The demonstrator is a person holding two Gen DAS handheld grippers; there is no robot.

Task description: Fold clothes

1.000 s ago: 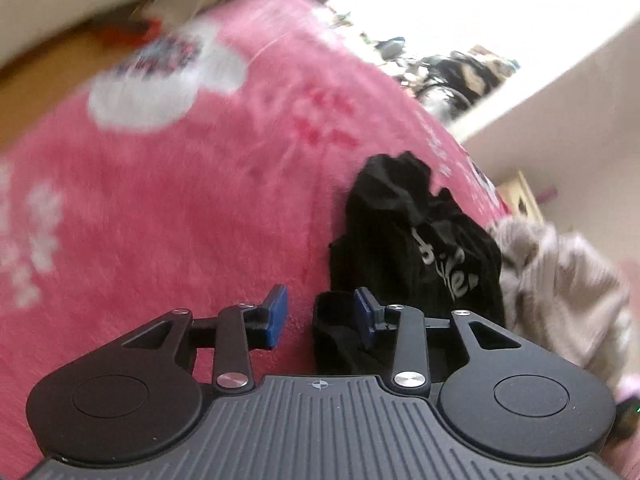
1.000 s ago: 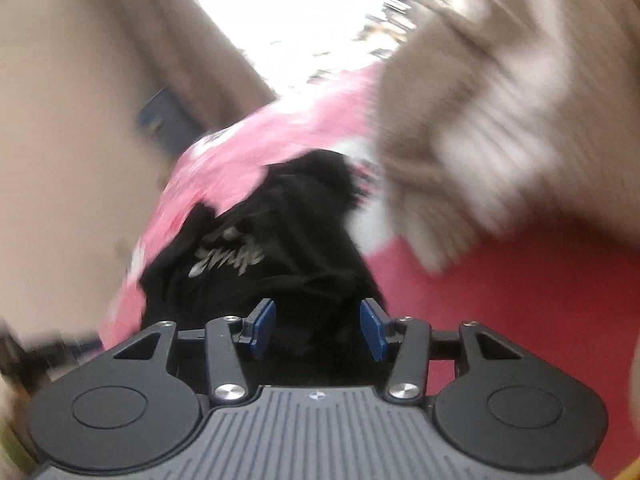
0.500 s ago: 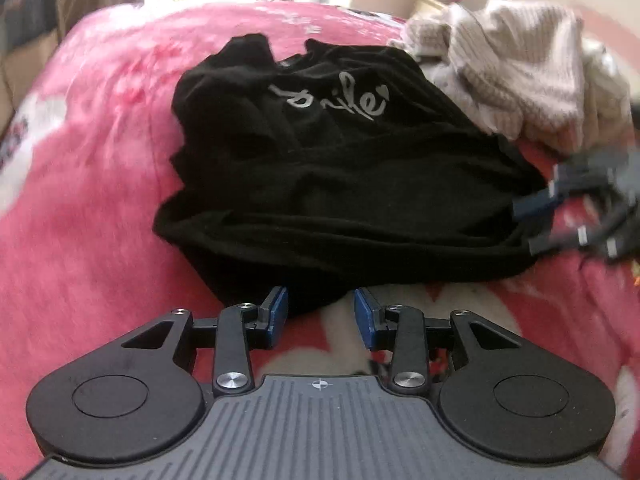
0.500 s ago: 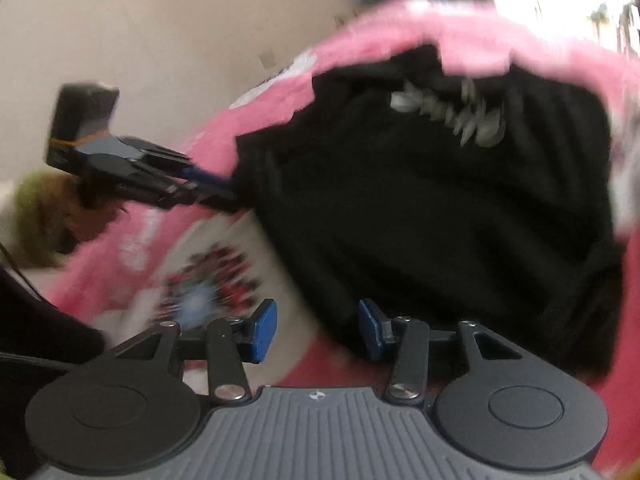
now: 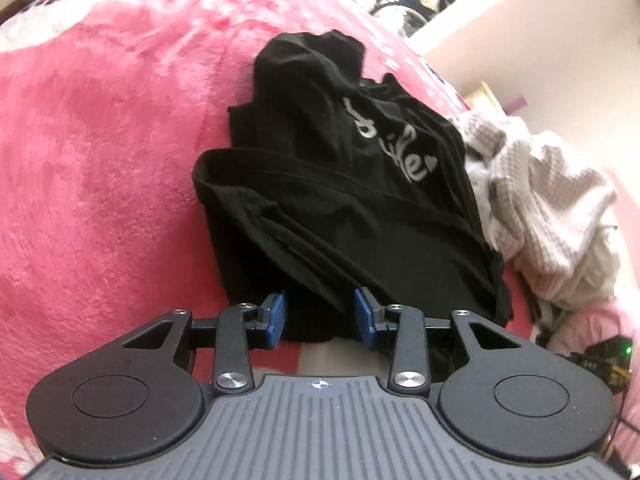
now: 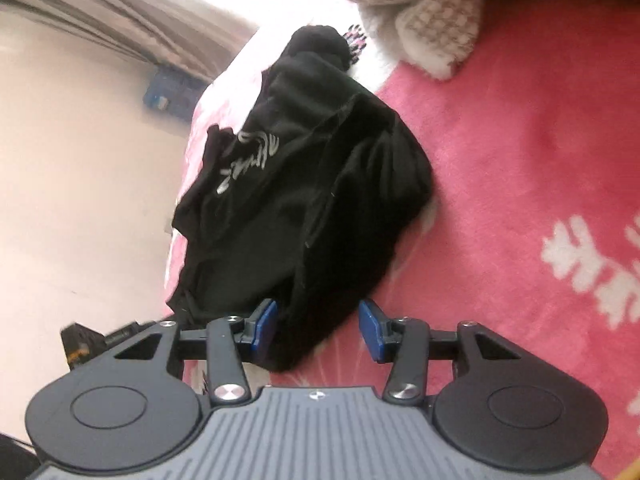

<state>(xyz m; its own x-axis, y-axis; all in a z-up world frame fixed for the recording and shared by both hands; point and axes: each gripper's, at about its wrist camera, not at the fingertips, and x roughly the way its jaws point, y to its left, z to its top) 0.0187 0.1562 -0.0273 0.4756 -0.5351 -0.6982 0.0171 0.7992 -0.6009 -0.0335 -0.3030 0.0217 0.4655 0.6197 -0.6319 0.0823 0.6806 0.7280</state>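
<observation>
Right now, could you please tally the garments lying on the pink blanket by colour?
Black: 1, the black T-shirt with pale lettering.
Beige and white: 1, the knit sweater, crumpled beside it.
Total: 2 garments.

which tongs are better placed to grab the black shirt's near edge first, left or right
Probably left. The left tongs are open with the black shirt hem filling the gap between the pads. The right tongs are open too, but only a corner sits there, toward one pad.
</observation>
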